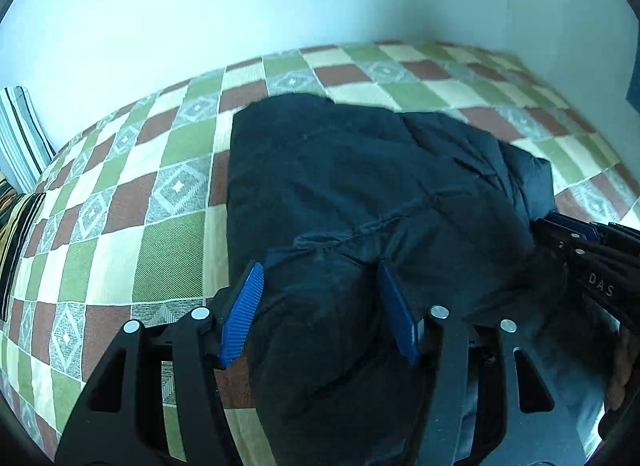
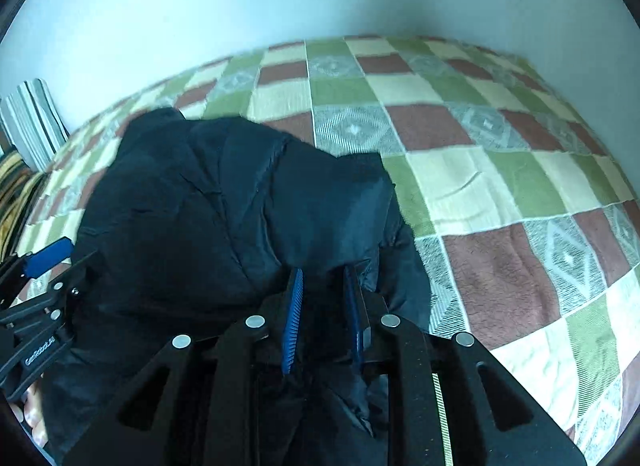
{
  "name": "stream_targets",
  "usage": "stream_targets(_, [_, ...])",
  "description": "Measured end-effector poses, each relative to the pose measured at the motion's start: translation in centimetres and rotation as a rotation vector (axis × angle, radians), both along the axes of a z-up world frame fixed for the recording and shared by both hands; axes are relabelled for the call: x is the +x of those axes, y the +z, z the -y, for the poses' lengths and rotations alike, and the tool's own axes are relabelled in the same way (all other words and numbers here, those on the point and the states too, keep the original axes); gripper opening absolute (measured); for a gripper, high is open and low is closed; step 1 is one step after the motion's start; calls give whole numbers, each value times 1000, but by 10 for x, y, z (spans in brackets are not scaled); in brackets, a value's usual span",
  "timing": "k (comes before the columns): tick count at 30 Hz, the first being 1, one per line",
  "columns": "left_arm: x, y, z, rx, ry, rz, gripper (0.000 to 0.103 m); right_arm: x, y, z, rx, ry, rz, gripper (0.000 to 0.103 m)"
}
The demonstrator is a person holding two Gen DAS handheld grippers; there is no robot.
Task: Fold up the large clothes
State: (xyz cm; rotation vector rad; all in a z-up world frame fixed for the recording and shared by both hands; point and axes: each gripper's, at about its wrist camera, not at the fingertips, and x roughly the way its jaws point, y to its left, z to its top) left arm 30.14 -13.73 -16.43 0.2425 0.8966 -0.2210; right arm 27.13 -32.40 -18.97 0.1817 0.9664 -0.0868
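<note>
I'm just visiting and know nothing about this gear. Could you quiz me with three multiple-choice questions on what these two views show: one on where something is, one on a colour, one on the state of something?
1. Where does the dark jacket lie?
A. On a checked bedspread
B. On a wooden floor
C. On a hanger

2. What colour are the ribbed pads of the left tool?
A. Red
B. Blue
C. Yellow

3. What is between the pads of the right tool?
A. Nothing
B. A white towel
C. A fold of the dark jacket

Answers:
1 A: green, brown and cream squares show all around the jacket.
2 B: both pads are plainly blue in the left wrist view.
3 C: dark fabric fills the narrow gap between the pads in the right wrist view.
</note>
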Motion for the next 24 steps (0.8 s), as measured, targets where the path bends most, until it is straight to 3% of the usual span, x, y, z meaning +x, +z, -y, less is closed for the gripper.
stream_targets(5, [14,-27,7,21,-12,-46,61,11,-31,-1,1,-13,-28,22])
stream_targets(10, [6,-11,5,29,-3,-21,61,1,-13,-3,-14,-23,5,23])
stream_targets(13, [-9,3,-7,-24,39,-23,60,-22,4,0,2,-35,46,23])
stream_targets(18, [-51,21,-25,-55,69,43,60,-66,18,3,2,-34,80,23])
stream_targets(24, [-70,3,-24,-39,44,24,60,-88,7,0,0,-15,48,23])
